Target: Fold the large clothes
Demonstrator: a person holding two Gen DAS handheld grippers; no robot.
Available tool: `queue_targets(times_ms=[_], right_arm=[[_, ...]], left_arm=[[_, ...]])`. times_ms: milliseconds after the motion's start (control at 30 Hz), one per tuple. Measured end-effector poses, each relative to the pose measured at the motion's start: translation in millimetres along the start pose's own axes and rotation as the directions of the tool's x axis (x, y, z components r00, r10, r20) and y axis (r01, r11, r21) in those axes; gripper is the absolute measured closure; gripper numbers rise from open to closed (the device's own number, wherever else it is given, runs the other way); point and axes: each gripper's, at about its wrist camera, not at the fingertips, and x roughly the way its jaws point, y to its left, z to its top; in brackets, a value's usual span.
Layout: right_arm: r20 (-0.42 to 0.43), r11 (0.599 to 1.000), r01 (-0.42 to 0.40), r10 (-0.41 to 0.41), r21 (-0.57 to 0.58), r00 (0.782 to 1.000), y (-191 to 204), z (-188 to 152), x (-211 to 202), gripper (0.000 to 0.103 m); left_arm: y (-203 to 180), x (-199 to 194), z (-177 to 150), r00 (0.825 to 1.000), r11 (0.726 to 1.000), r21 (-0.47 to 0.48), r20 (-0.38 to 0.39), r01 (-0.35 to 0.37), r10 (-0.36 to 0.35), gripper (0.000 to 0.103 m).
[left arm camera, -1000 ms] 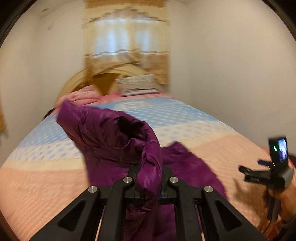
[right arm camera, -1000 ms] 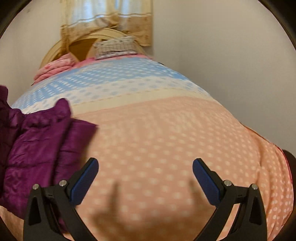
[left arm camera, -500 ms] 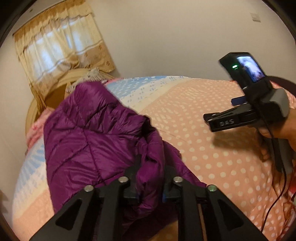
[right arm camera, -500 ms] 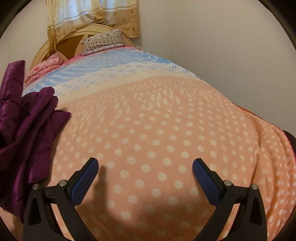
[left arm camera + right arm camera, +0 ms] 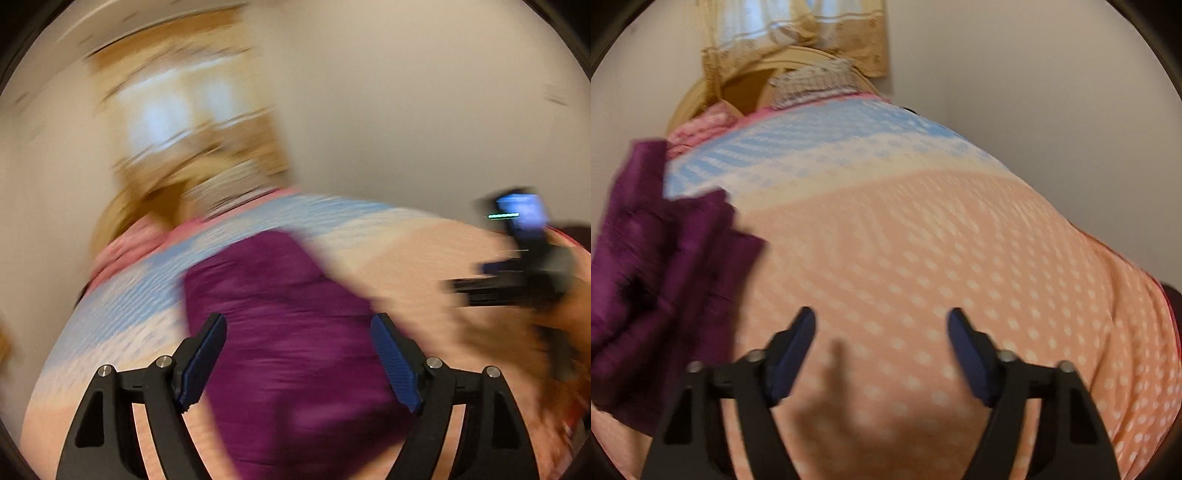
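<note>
A purple puffer jacket point(image 5: 295, 332) lies on the bed, blurred by motion in the left wrist view. My left gripper point(image 5: 299, 358) is open and empty above the jacket. In the right wrist view the jacket point(image 5: 665, 258) lies bunched at the left edge. My right gripper point(image 5: 881, 350) is open and empty over the bare bedspread, to the right of the jacket. The right gripper and the hand that holds it also show at the right of the left wrist view point(image 5: 517, 280).
The bed has a peach, cream and blue dotted bedspread point(image 5: 960, 240). A striped pillow point(image 5: 816, 83) and a pink quilt point(image 5: 701, 129) lie by the wooden headboard. A curtained window point(image 5: 798, 33) is behind it. A plain wall runs along the bed's right side.
My left gripper has opened and let go of the jacket, which now lies on the bed. The left view swings fast. My right gripper's jaws have narrowed a little.
</note>
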Motion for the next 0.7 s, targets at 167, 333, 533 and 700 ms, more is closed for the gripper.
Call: queue_targets(times_ms=[167,333,533,700], right_arm=[[0.044,0.997,-0.050,0.052,-0.051,0.998,65,47,-16,0.045],[0.078,0.992,-0.068,0.076,-0.102,0.994,131,80,-32,0.044],[0.074,0.996,-0.040,0.046,-0.079,0.996,189,98,-12,0.044],[0.022,0.998,-0.002,0.003,-0.069,1.000,187,72,31,0.045]], left_arm=[[99,77,-2,0.951,0.938,-0.226,-0.223,-0.262,0.212,0.022],[136,104,-6,0.941,0.867,-0.396,-0.266,-0.303,0.208,0.022],[140,122,-5,0.942,0.814,-0.498,-0.289,-0.300,0.171,0.022],[126,145,-2,0.956,0.853,-0.469,-0.272,-0.229,0.107,0.022]])
